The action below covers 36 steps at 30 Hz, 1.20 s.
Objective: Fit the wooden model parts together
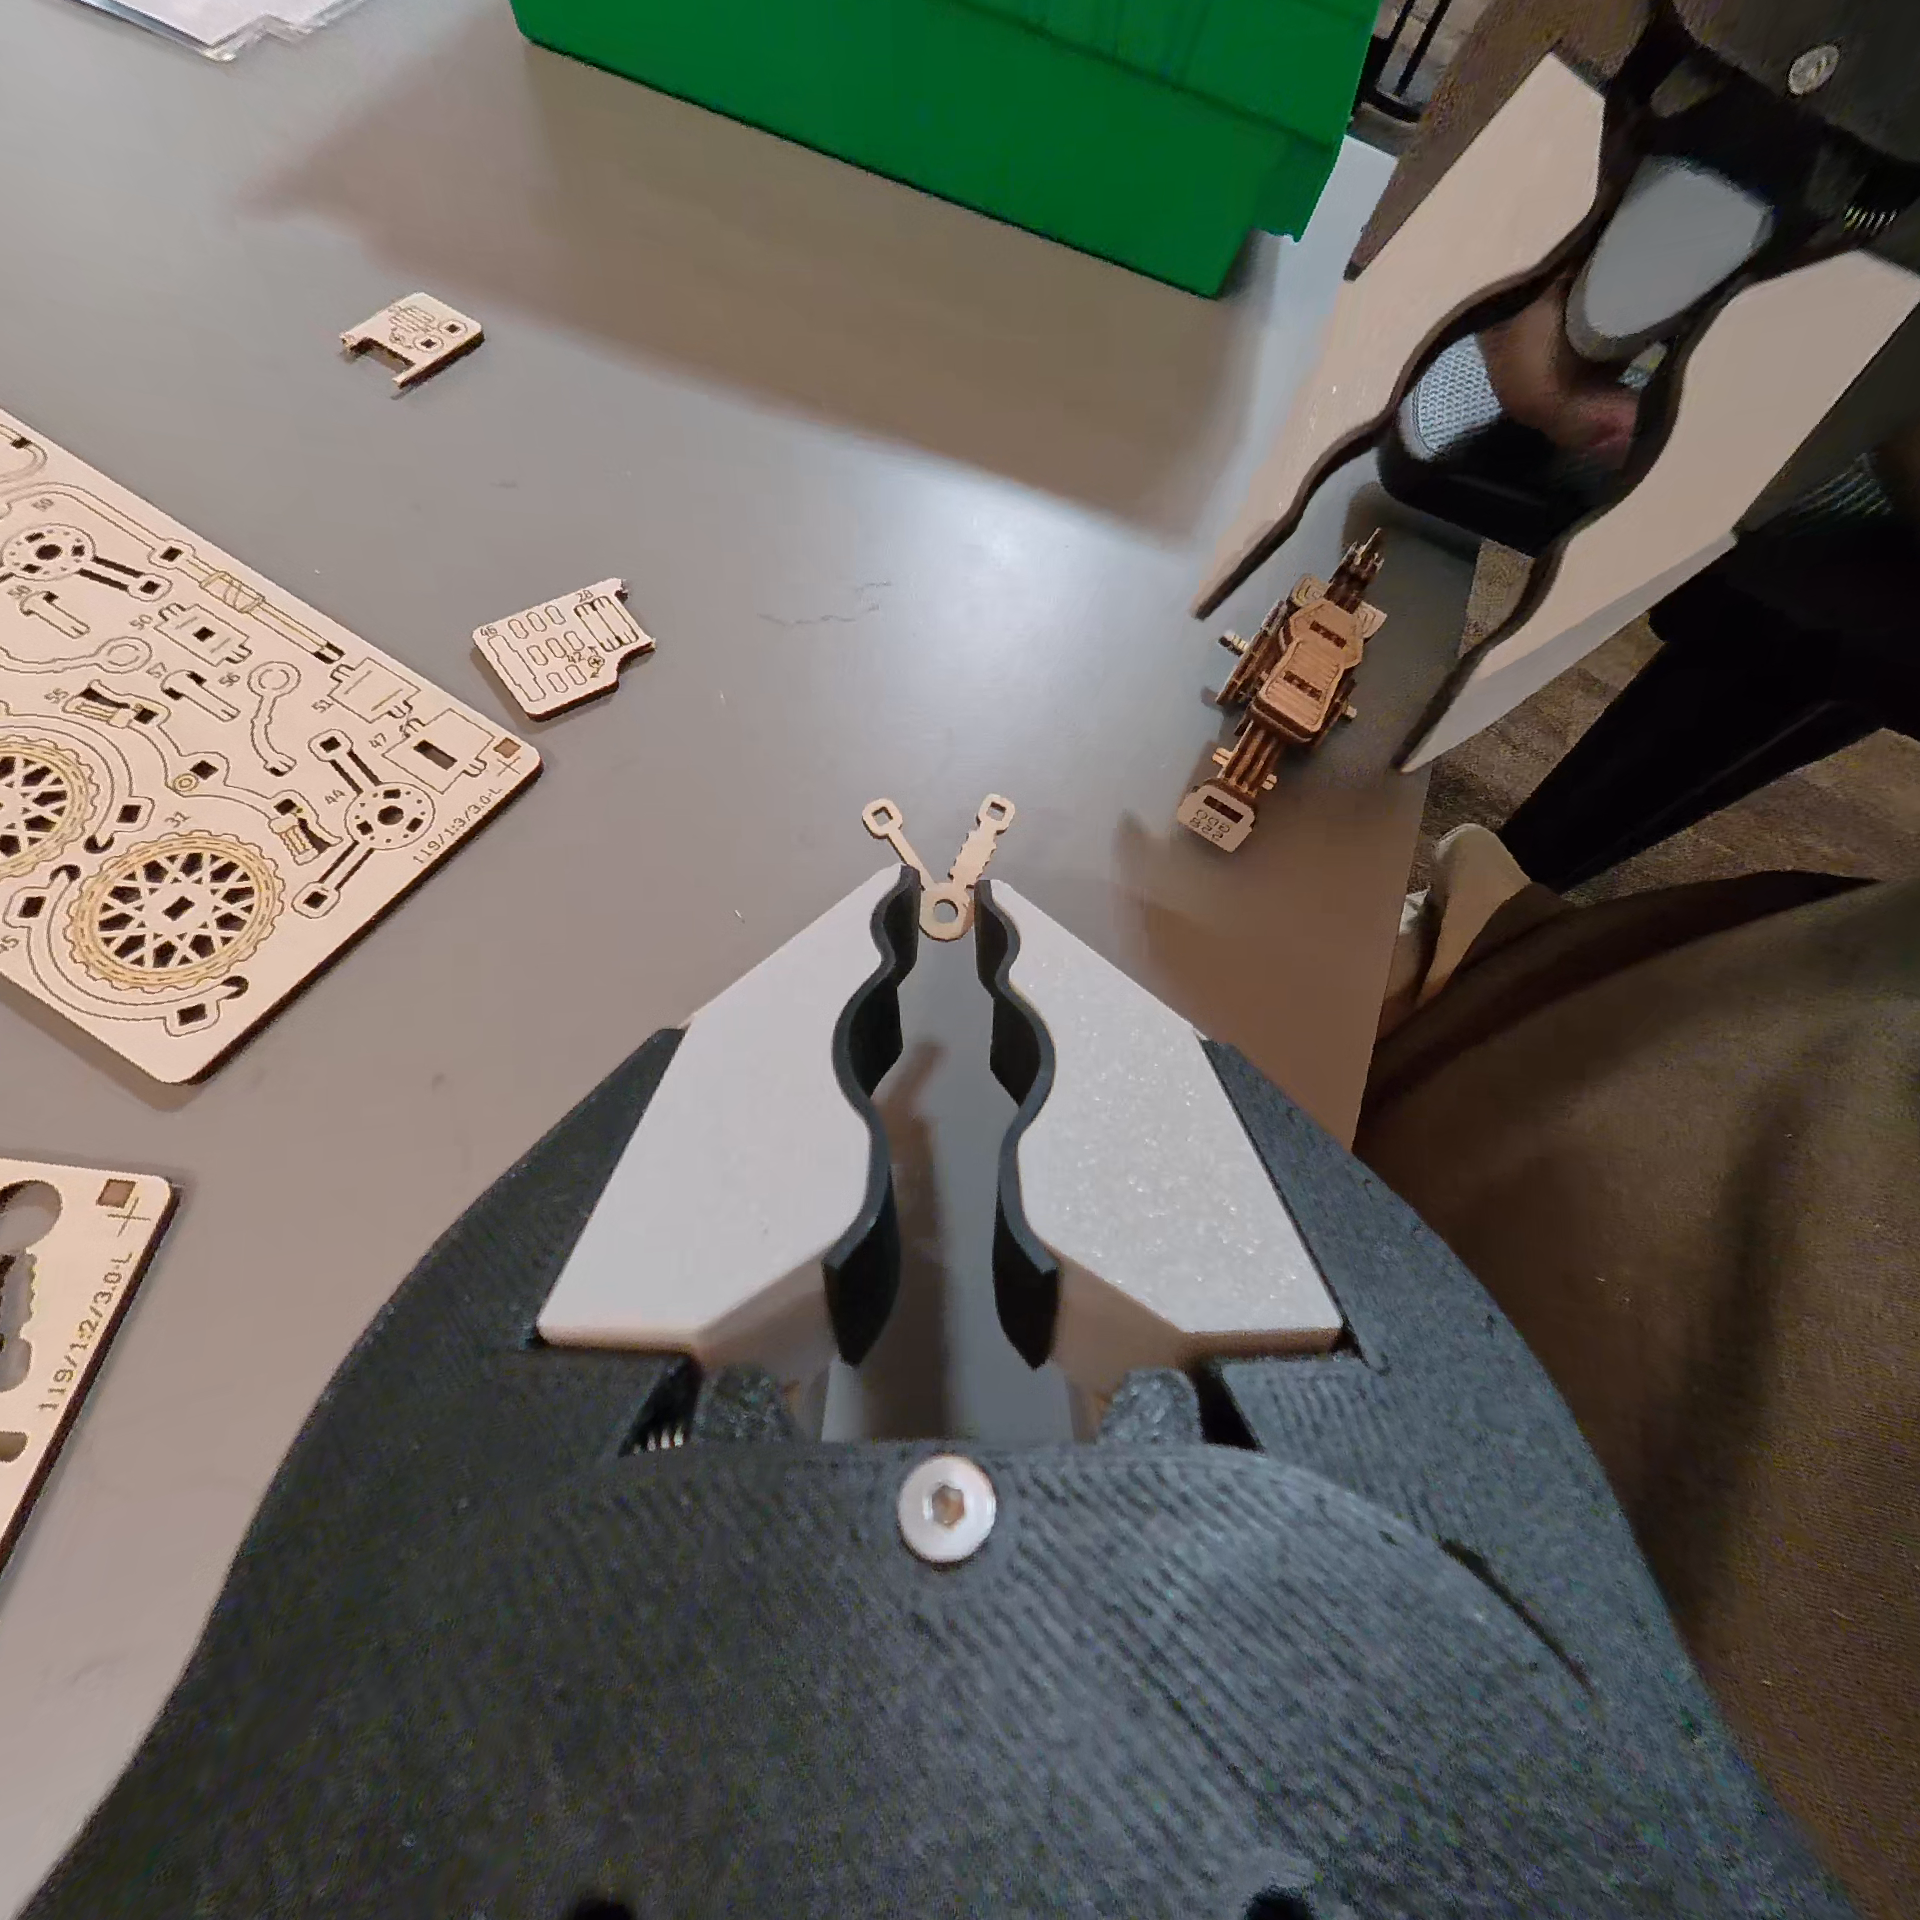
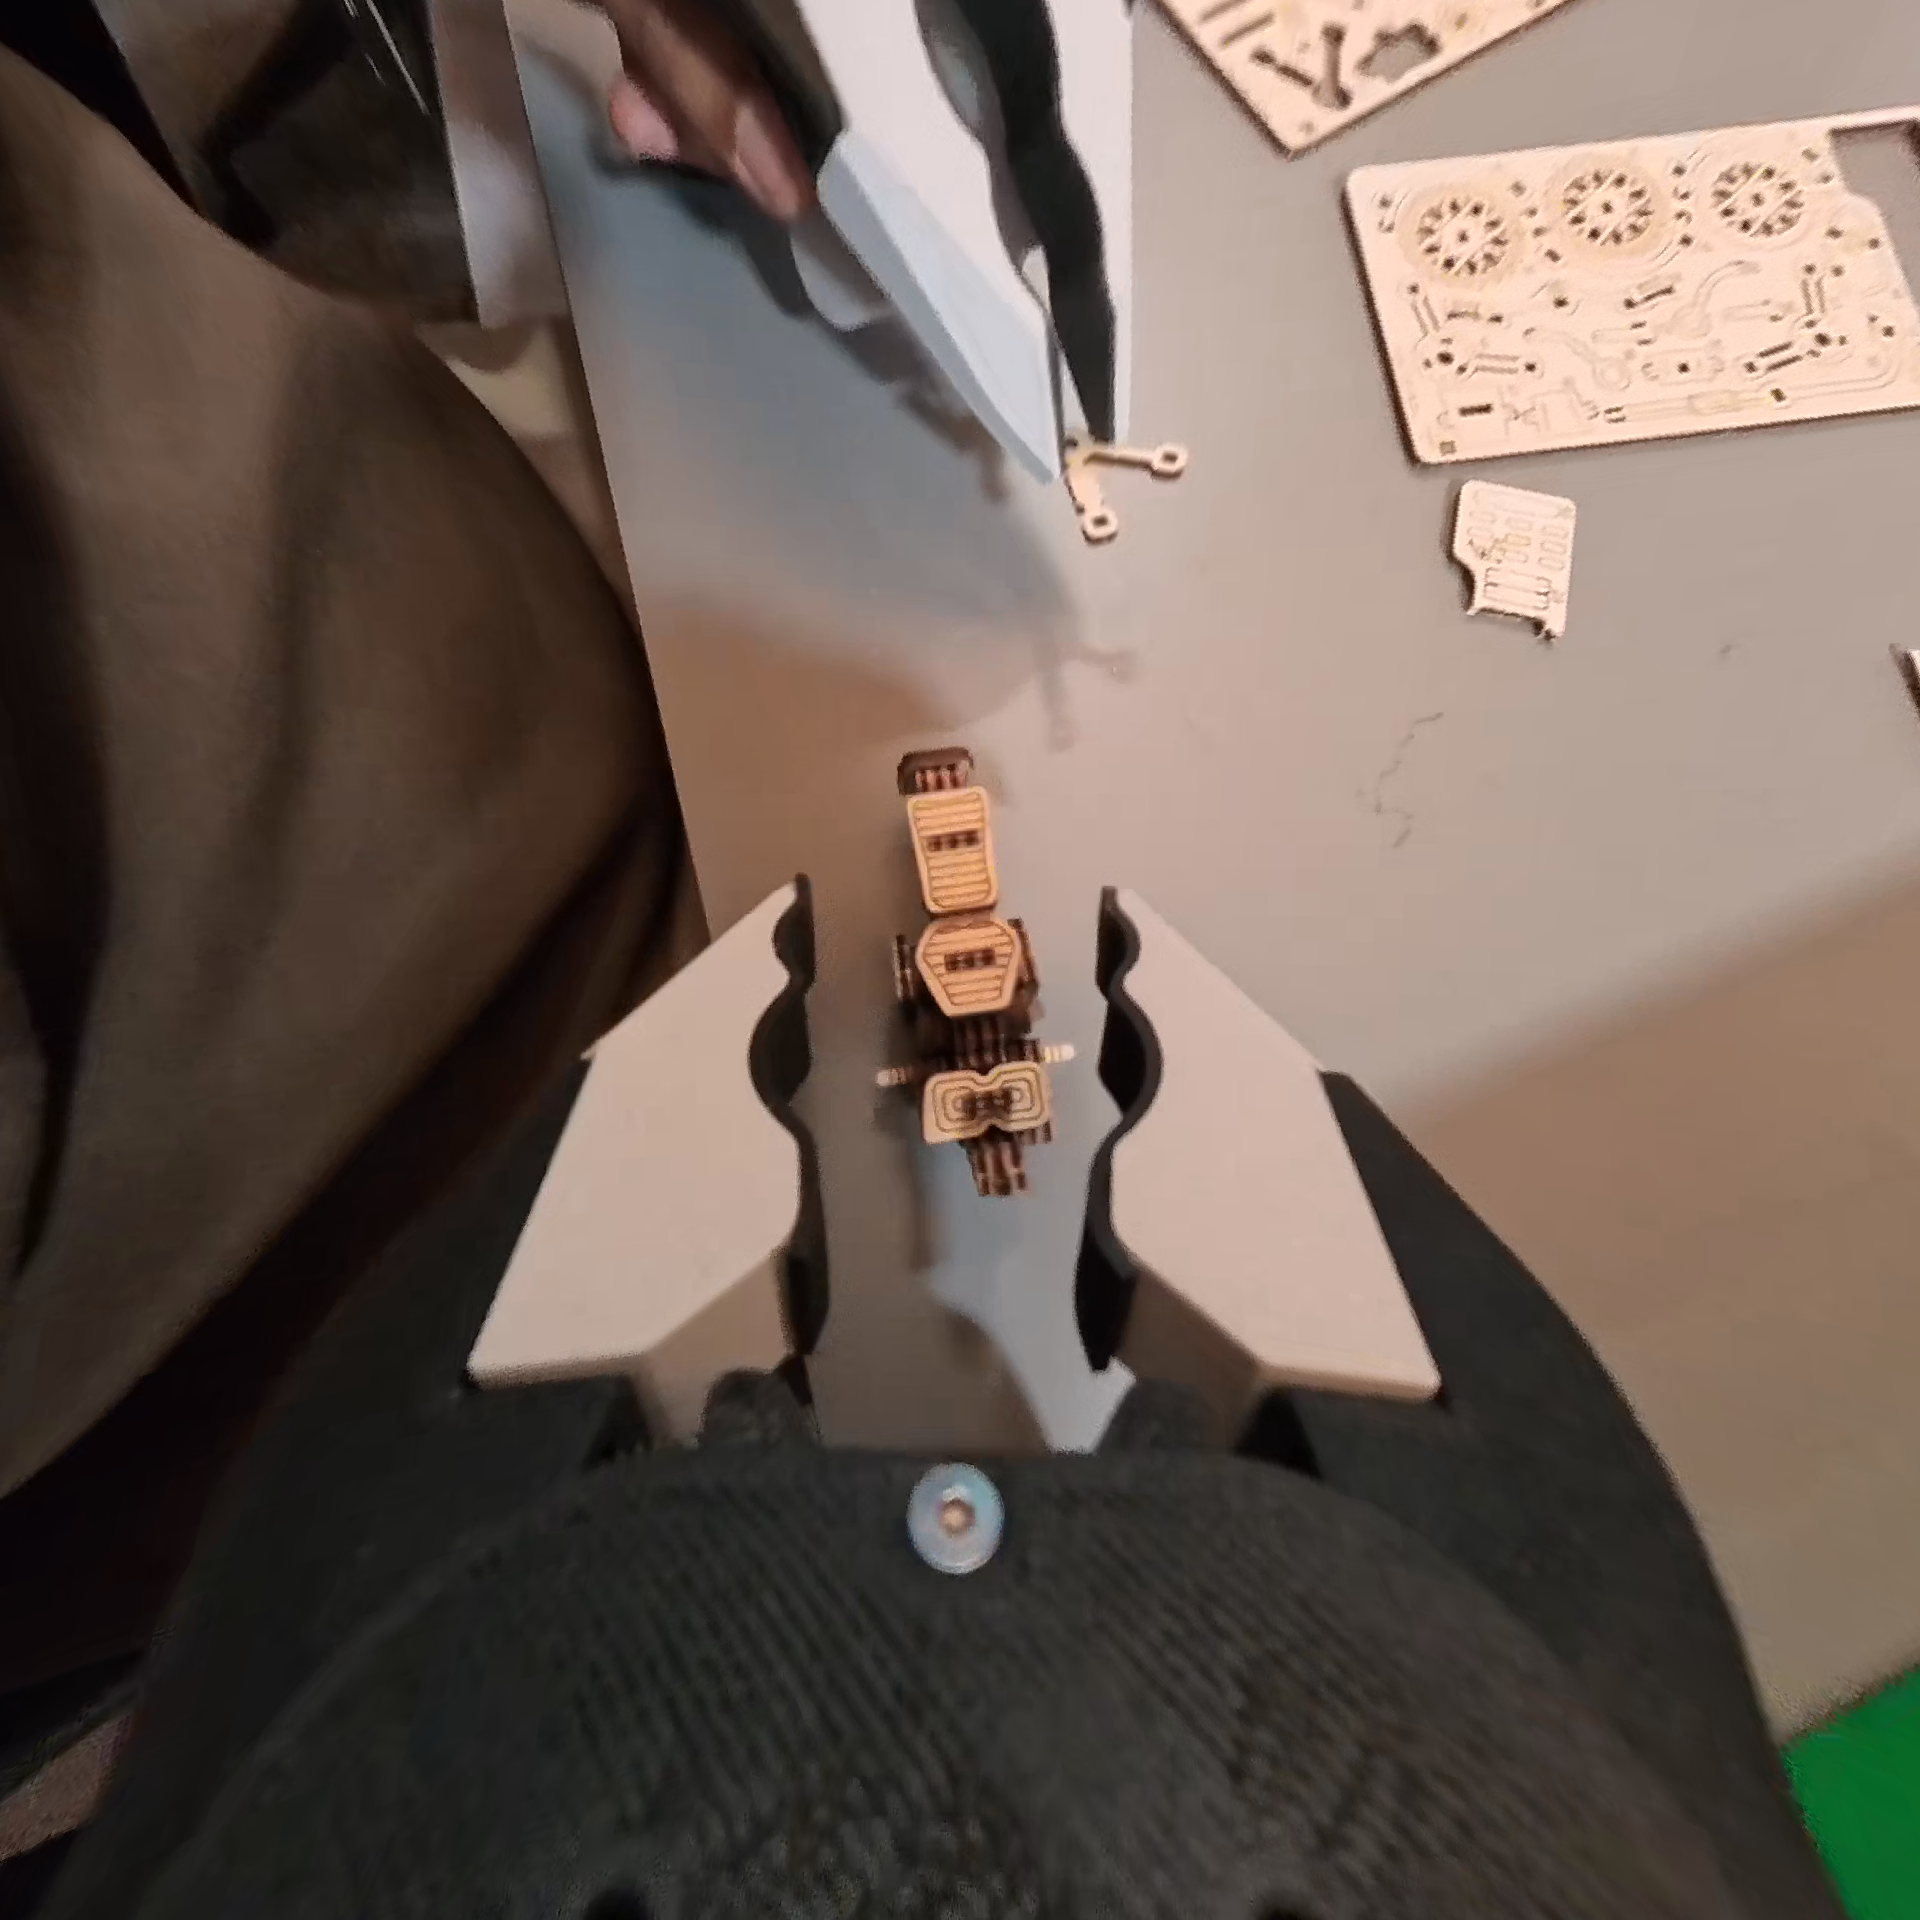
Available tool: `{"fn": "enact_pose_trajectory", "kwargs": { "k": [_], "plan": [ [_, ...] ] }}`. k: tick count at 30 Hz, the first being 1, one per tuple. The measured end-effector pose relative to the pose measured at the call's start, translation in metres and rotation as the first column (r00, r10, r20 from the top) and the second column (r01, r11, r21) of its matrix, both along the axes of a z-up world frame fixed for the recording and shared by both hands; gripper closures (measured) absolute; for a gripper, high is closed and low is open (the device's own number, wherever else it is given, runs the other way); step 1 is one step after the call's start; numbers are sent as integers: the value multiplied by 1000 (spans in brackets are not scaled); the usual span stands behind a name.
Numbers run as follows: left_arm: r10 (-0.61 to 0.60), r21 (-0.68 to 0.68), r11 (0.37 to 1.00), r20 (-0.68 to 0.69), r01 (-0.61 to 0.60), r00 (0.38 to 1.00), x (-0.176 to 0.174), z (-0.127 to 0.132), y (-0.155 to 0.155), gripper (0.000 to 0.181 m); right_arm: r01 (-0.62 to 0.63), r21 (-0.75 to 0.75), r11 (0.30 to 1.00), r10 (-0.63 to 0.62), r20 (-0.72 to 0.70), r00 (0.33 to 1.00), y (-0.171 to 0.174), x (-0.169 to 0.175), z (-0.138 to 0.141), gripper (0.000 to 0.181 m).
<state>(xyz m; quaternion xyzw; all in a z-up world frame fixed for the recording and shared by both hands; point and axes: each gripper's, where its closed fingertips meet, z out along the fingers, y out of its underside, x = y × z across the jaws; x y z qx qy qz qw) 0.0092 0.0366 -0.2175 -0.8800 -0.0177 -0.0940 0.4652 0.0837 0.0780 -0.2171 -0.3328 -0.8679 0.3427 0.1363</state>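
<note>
While pinched, thin V-shaped wooden piece [image 1: 943, 871] (laser-cut)

Pale laser-cut wood sheets [image 1: 208, 810] lie on the matt grey table [image 1: 831, 520] near its left edge (the green box [image 1: 935, 114] looks smooth plastic).

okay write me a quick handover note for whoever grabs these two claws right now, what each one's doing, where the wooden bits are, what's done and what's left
Left claw: shut on the small V-shaped wooden piece, held just above the table.
Right claw: open, empty, straddling the half-built wooden model near the table's edge, not touching it.
Parts sheets and two loose offcuts lie on the table beyond.
Done: model partly built, V piece picked up.
Left: probably grip the model with the right claw, then fit the V piece onto it.
</note>
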Motion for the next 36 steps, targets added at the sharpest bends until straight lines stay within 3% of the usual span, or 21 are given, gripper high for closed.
{"fn": "enact_pose_trajectory", "kwargs": {
  "k": [9,17,23,30,36],
  "plan": [
    [80,195,978,-40,-71,996,-13,38,3,173,40,-286,957,-84,-144,986,4,-14,56,119],
    [50,272,961,-9,-45,999,-4,51,4,173,131,-333,934,-223,-252,942,14,-32,70,143],
    [12,343,939,-57,9,998,8,63,4,173,118,-485,867,-236,-190,953,-20,-33,84,146],
    [-34,405,909,-152,94,988,25,75,2,173,151,-531,834,-251,-120,961,-35,-33,78,150],
    [-72,392,907,-219,155,973,38,71,4,173,167,-700,694,-227,8,974,-38,-30,90,158]
  ]
}}
